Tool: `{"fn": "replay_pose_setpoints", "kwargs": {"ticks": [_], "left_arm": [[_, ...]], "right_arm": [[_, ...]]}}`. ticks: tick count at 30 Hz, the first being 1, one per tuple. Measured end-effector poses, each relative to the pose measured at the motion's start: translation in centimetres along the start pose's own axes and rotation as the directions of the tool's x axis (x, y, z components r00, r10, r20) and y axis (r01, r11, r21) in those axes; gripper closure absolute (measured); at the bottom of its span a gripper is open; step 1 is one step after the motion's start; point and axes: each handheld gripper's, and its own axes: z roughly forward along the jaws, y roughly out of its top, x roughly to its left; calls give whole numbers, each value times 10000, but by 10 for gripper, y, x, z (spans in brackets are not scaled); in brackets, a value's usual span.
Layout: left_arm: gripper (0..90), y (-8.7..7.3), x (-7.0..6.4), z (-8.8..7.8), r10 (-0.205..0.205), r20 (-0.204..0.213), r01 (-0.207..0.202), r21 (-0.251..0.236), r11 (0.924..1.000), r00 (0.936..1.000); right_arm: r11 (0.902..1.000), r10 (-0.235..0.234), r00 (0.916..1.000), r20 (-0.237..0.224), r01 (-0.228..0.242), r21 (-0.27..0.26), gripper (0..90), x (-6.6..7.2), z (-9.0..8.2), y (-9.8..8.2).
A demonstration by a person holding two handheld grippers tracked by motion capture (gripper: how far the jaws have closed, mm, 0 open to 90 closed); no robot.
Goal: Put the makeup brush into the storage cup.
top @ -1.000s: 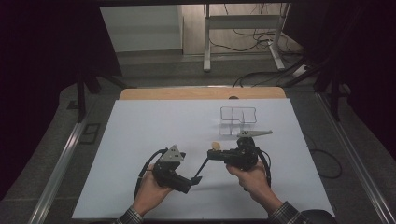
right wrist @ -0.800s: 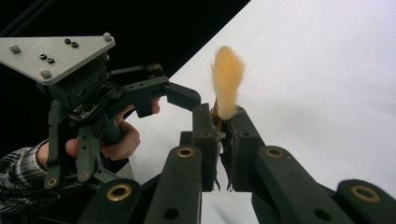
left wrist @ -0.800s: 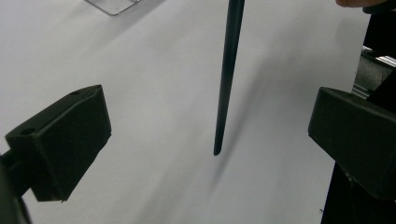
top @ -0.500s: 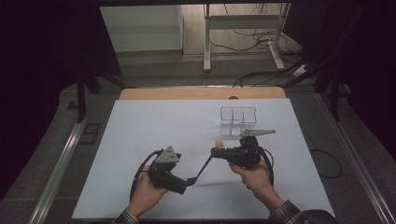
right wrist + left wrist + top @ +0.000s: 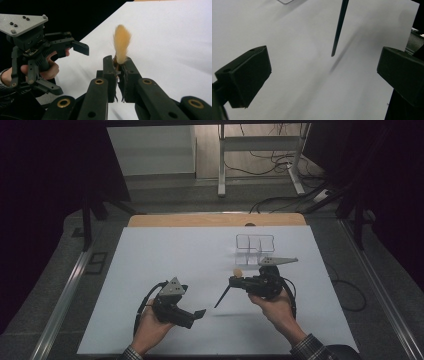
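Here we see a clear divided holder (image 5: 255, 243) on the white table (image 5: 170, 255), its contents too faint to tell — no writing legible. The right gripper (image 5: 118, 65) pinches a brush (image 5: 121, 43); the left gripper (image 5: 199, 313) stands spread wide, holding nothing

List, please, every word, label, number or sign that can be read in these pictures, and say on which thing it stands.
There are none: no readable text, label, number or sign stands on the brush, the right gripper, the left gripper, the white table or the clear holder.
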Motion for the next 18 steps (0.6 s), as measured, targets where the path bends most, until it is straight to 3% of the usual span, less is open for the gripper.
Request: {"fn": "replay_pose_setpoints", "kwargs": {"ticks": [9, 18], "left_arm": [[0, -6, 3, -5, -123, -137, 124, 111, 9999, 9998], [0, -12, 7, -12, -181, -556, 190, 149, 9997, 9983]], "right_arm": [[9999, -111, 9996, 241, 113, -112, 837, -3, -6, 2], [9995, -113, 9987, 498, 128, -294, 837, -9, -14, 4]]}}
